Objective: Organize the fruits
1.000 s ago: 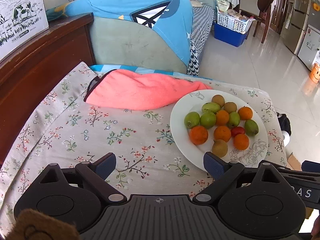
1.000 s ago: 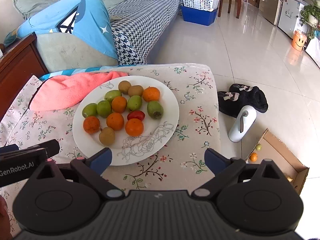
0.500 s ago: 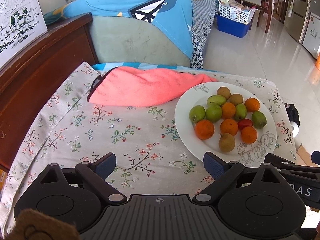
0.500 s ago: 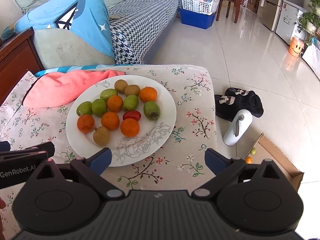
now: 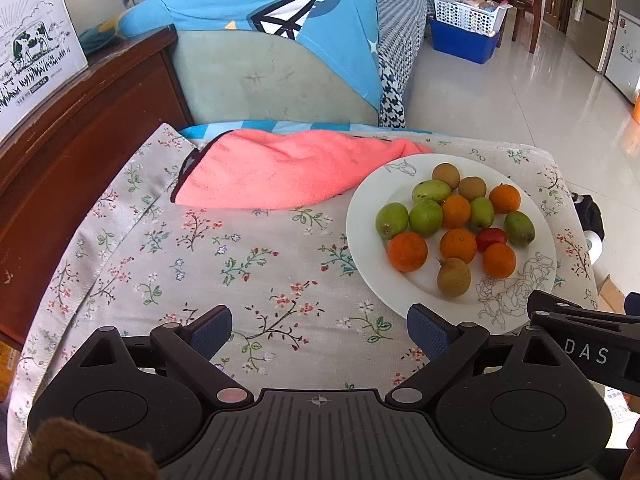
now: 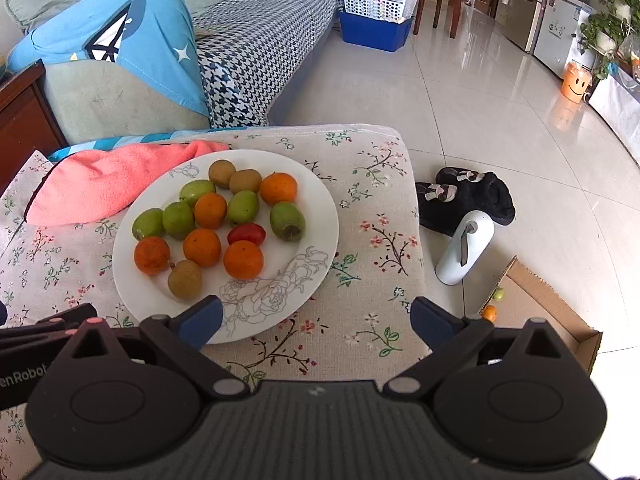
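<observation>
Fruit lies heaped on a white plate (image 6: 320, 216) that sits on the right part of a counter (image 5: 200, 248) covered with a flowered cloth. On the plate are five oranges (image 6: 243, 259), five green fruits (image 6: 287, 221), three brownish fruits (image 6: 185, 279) and one small red fruit (image 6: 246, 234), mostly touching one another in the middle and far half; the near right part of the plate, with its drawn flower, is bare. A pink towel (image 5: 280, 172) lies crumpled behind the plate, its tip touching the far rim.

The left gripper (image 5: 320, 330) hangs over the cloth to the left of the plate, jaws spread wide and holding nothing; its right finger is just at the plate's near rim. The right gripper (image 6: 316, 318) is also wide open and empty, its left finger over the plate's near rim and its right finger past the counter's edge.

On the floor to the right stand black slippers (image 6: 468, 196), a white bottle (image 6: 464, 248) and an open cardboard box (image 6: 540, 312) with two small fruits inside.
</observation>
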Available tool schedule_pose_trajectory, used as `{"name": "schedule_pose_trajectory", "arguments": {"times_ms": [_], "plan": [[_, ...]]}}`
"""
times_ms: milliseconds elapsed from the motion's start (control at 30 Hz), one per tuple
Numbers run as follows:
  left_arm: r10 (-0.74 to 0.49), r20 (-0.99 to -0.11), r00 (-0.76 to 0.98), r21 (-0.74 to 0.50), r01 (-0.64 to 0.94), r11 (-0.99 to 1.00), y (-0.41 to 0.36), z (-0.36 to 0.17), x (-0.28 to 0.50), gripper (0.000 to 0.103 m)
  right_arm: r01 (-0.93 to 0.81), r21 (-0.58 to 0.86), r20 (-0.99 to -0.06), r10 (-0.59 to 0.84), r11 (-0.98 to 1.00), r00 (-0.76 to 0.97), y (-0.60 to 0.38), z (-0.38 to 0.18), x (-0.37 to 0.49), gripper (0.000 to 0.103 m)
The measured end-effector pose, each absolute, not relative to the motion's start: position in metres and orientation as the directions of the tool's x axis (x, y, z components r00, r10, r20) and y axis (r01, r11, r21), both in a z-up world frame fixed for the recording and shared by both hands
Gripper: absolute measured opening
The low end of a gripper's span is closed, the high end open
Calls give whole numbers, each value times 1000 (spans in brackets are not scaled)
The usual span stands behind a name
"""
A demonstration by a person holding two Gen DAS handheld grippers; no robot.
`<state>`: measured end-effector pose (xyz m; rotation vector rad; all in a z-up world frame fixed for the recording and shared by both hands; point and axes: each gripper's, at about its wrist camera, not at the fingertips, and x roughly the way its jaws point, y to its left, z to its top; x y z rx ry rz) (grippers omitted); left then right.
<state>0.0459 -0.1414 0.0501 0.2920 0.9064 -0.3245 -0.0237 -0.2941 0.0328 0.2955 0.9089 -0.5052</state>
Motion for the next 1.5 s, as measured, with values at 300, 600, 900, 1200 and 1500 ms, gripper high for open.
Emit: {"name": "schedule_pose_trajectory", "arguments": {"times_ms": [300,600,900,1200,1500], "plan": [[-131,-816,562,116,382,917,-141,47,50,96,542,22,-814,-299,840,497,-292,30,-20,100],[-117,-818,563,133,383,914,-143,46,50,96,549,27,-820,-296,835,490,-293,29,-20,100],[-93,-820,565,151,371,916,-143,43,51,96,551,26,-823,-294,834,485,-293,29,-19,100],[-80,-821,566,164,368,915,-144,42,51,96,549,20,-826,-295,835,480,-291,27,-18,100],[-64,-821,567,183,369,911,-143,39,49,96,542,10,-832,-294,840,471,-288,24,-17,100]]}}
